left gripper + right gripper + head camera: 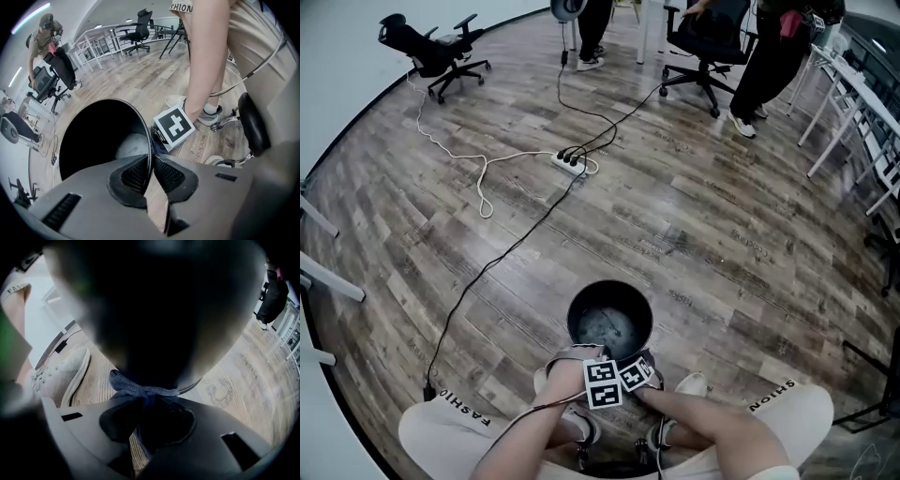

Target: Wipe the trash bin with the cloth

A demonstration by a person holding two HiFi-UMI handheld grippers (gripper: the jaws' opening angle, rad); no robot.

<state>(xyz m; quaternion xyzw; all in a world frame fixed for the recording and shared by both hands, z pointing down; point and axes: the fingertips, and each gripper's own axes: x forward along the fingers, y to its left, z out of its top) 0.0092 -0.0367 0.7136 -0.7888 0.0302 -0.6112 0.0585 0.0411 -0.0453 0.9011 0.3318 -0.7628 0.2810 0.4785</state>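
A plank floor (722, 234) fills the view. A white power strip (568, 163) lies on it, with a black cable (502, 255) and a white cable (455, 155) running off. One black office chair (431, 52) stands far left by the wall. A second chair (708, 42) stands near a person's legs (766, 70). White benches (853, 98) line the right.

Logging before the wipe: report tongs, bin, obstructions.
Left tongs clamped on trash bin rim. Right tongs grip cloth, against bin's outer wall. Shoe nearby, not blocking.
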